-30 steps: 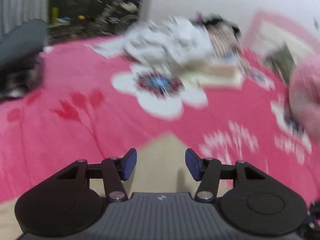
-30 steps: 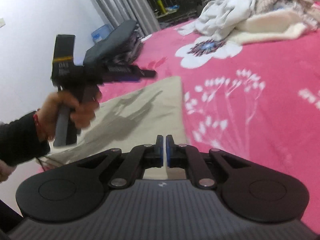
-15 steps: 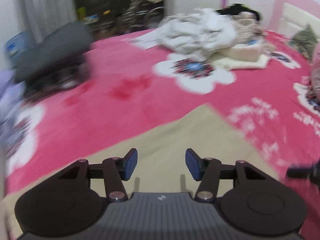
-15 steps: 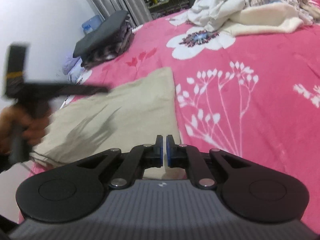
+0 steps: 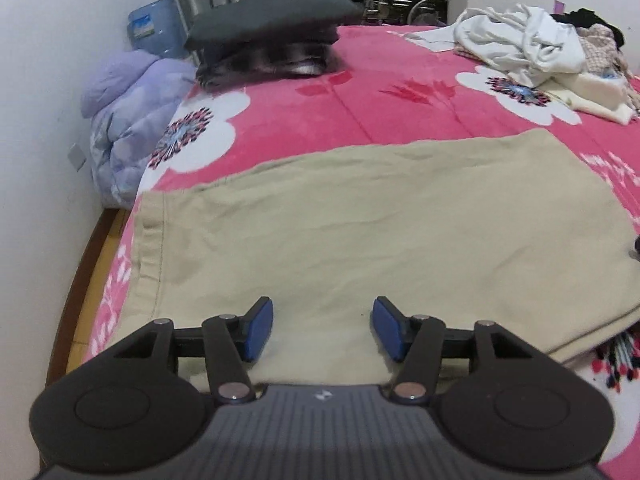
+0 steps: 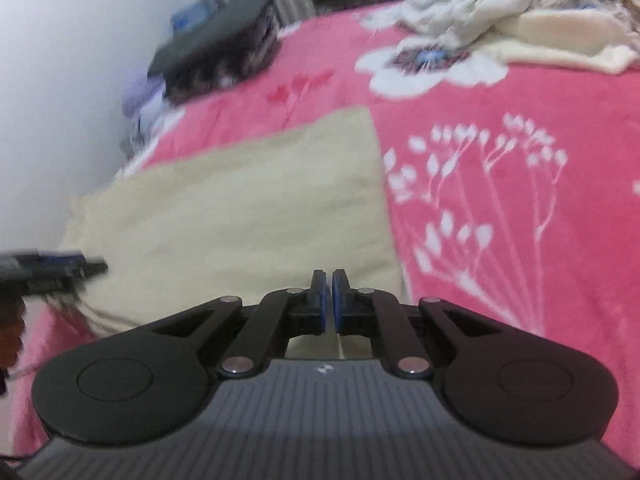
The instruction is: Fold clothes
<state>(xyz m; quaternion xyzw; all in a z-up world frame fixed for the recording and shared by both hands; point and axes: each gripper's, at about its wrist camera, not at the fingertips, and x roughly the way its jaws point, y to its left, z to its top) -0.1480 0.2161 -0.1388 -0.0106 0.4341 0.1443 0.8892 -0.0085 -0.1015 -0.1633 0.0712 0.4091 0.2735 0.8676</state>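
Beige garment (image 5: 360,232) lies flat at the bed's (image 5: 400,108) near edge, part-folded — further folds judged left. Left gripper (image 5: 323,330) half open, empty, above it; right gripper (image 6: 329,300) closed, seemingly holding nothing — unfolded pile (image 5: 520,40) at far edge

- Left wrist view rides low over the beige cloth (image 5: 360,220), angled down along the left tool (image 5: 323,330) toward the dark stack (image 5: 276,8) by the wall.
- Right wrist view, blurred, sits just as close behind the right tool (image 6: 328,300), facing across the bed (image 6: 520,100).
- Both share cloth, stack and white pile (image 5: 520,36).
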